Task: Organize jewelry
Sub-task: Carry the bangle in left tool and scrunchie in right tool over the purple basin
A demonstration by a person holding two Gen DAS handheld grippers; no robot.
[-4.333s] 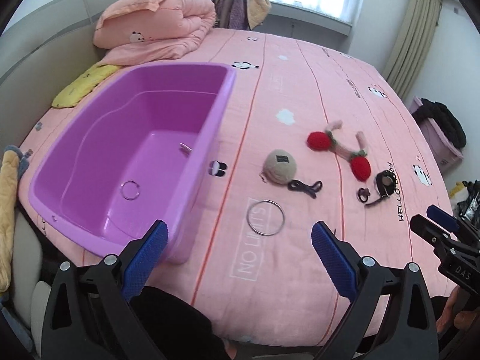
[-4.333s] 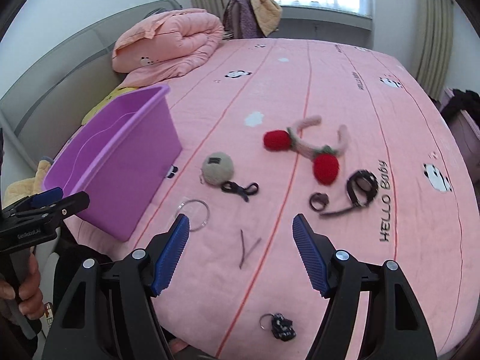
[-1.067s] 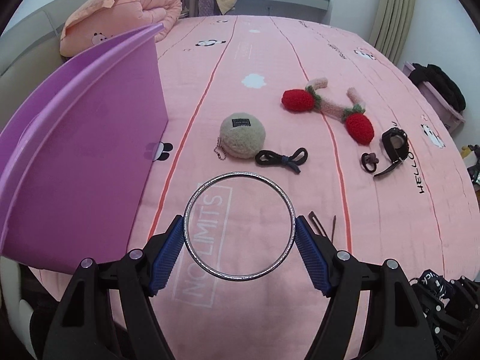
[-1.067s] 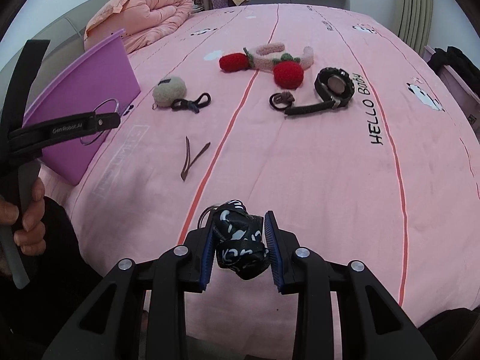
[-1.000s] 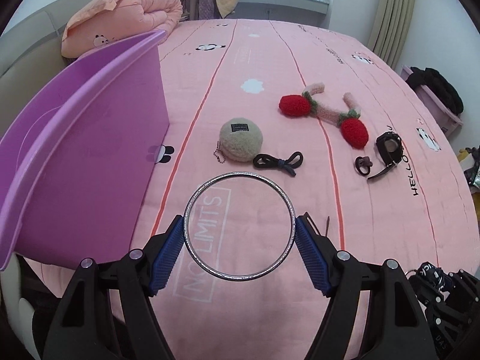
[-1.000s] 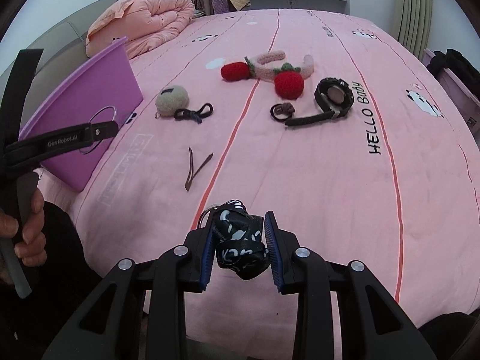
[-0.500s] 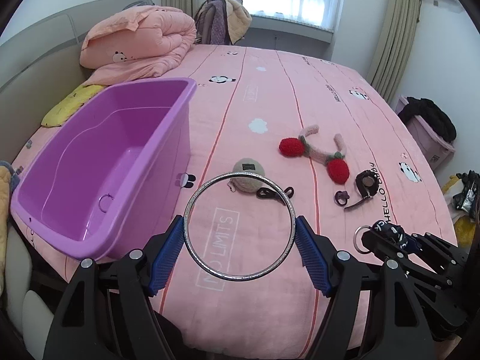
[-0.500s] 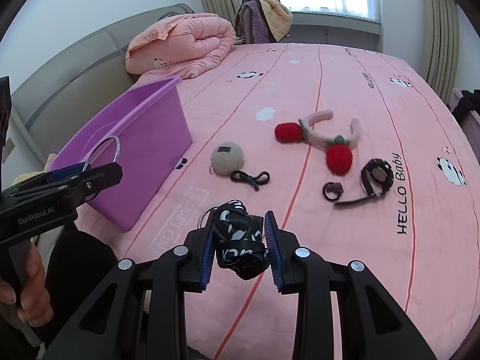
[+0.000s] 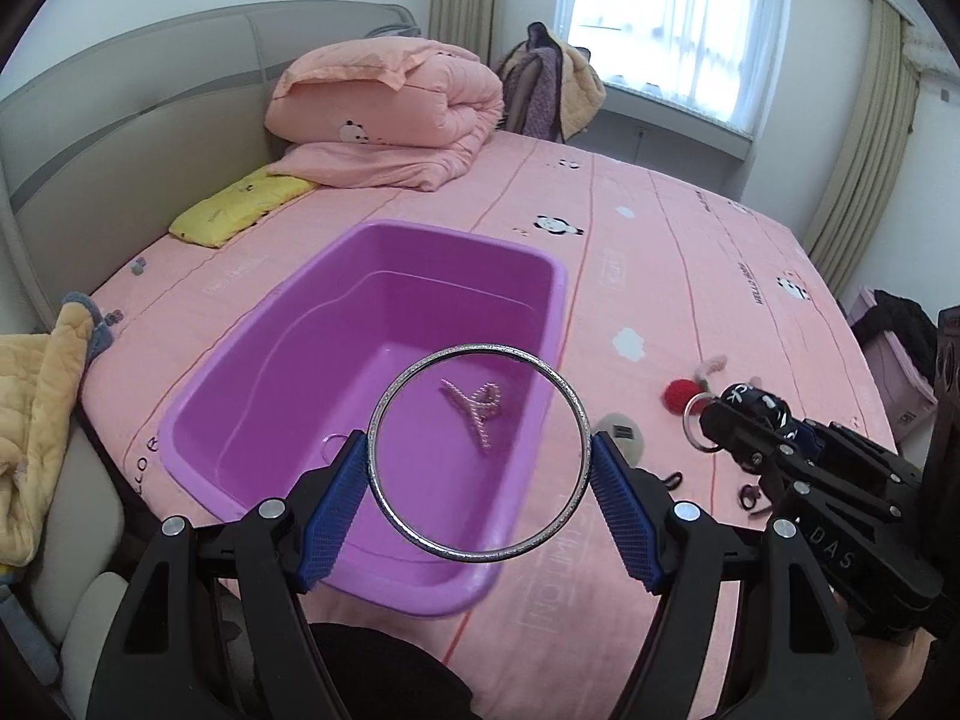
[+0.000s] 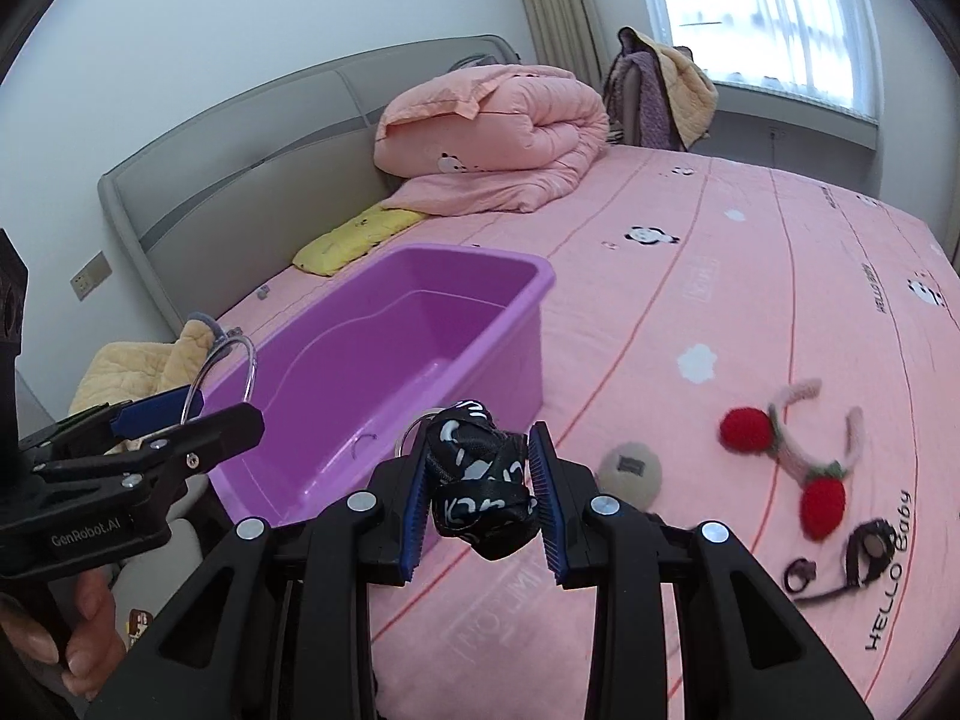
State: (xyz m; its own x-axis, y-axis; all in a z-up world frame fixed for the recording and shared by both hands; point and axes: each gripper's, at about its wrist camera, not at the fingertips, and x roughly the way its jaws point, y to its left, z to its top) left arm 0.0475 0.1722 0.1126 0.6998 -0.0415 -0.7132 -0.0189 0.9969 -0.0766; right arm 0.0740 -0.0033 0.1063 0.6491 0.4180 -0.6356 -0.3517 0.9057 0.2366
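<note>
Silver bangle (image 9: 478, 451): clamped across its width between the pads of the left gripper (image 9: 480, 504), held above the purple tub (image 9: 252, 360). Black patterned strap with key ring (image 10: 480, 489): pinched in the right gripper (image 10: 480, 507), beside the tub. A hair claw (image 9: 474, 405) is seen inside the tub.

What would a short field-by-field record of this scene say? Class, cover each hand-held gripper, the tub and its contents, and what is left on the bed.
left hand-held gripper: shut on silver bangle, over the tub
right hand-held gripper: shut on black printed strap with a key ring
purple tub: on the pink bedspread, holds a beaded hair clip and a small ring
left on bed: strawberry headband, beige pompom, black watch, small black hair tie
</note>
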